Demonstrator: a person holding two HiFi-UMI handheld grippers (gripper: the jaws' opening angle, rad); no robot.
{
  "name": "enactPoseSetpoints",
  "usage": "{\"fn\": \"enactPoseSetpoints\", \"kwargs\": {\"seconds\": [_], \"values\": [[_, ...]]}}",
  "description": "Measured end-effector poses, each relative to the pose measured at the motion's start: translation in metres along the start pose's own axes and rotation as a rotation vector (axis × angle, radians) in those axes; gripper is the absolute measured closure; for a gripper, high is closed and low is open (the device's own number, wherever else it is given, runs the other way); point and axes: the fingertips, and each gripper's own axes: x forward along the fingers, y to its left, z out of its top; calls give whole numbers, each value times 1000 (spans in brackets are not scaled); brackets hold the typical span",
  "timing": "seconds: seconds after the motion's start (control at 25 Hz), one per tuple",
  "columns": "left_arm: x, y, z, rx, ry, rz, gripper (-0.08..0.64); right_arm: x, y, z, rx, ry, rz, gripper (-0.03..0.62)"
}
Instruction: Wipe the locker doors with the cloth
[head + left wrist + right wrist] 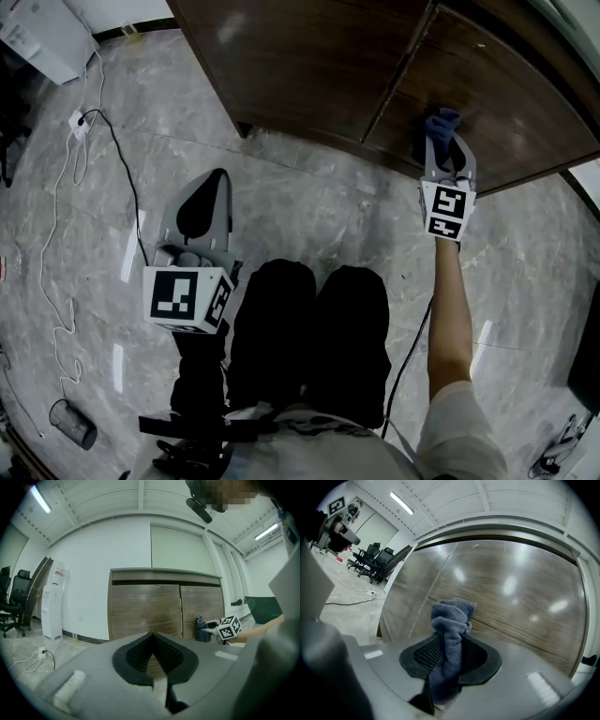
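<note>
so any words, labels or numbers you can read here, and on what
No text is readable in any view.
On the water dispenser: a red label, too small to read.
On the left gripper, marker cube: black-and-white squares only, no letters.
On the right gripper, its cube: the same.

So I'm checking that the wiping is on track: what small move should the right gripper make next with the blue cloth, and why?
Probably press the bunched blue terry cloth flat against the brown wooden right locker door and sweep sideways. The right gripper is shut on the cloth, low at that door, and firm contact isn't clearly shown.
</note>
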Motion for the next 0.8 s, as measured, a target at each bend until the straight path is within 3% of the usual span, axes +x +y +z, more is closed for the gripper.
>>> {"fn": "enactPoseSetpoints", "kwargs": {"seconds": [0.8], "values": [[-2,6,-12,2,19,2,560,30,84,-89,-100,192,164,479]]}}
